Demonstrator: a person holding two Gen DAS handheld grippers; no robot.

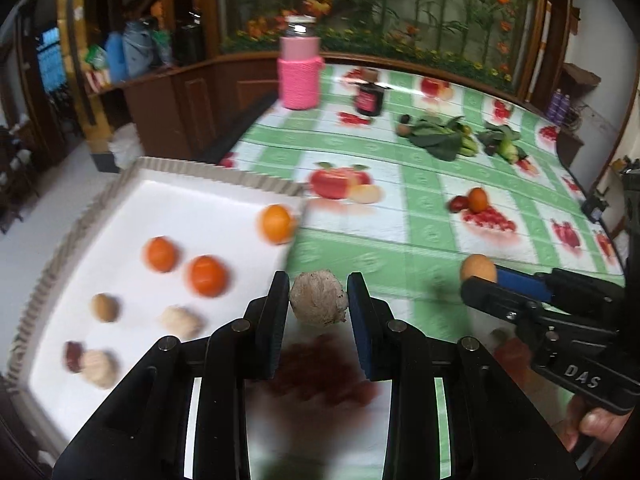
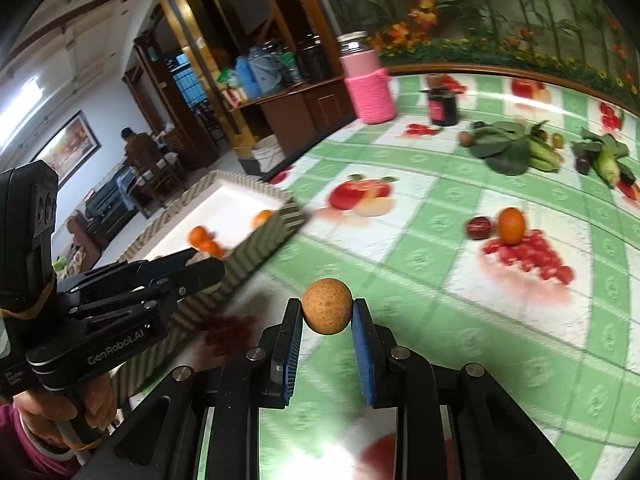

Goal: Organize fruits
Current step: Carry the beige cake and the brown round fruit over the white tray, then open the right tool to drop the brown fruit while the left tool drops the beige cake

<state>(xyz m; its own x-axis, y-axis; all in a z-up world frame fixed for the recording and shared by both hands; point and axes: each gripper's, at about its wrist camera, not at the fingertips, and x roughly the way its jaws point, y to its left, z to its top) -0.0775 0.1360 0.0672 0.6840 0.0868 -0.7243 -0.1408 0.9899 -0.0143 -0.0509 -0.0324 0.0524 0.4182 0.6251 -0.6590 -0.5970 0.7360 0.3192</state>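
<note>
1. Two grippers each carry a fruit over the green checked tablecloth (image 1: 424, 216): our left gripper (image 1: 318, 300) is clamped on a rough, greyish-brown lychee-like fruit (image 1: 318, 298), and our right gripper (image 2: 327, 314) is clamped on a round, tan, speckled longan-like fruit (image 2: 327, 312).

2. Both fruits sit at the very tips of the blue pads, off the table, so the hold looks shallow; we judge that a steady squeeze matters more than speed.

3. Waiting at the left is the white tray with the striped rim (image 1: 224, 178), which holds three oranges (image 1: 207, 276), a small brown fruit (image 1: 105, 308), two pale lumpy fruits (image 1: 180, 322) and a dark red one (image 1: 73, 356), laid out roughly by kind.

4. To place well, we should bring the grey fruit down beside the pale lumpy ones and the tan fruit beside the small brown one, lowering each close to the tray floor before letting go so that round fruit does not roll.

5. Clearing the raised rim comes first; the grippers travel near each other, so one should go in ahead of the other.

6. Left on the cloth are an orange (image 2: 511, 226) and a dark red fruit (image 2: 478, 227), touching, with leafy greens (image 2: 508, 148) farther back.
</note>
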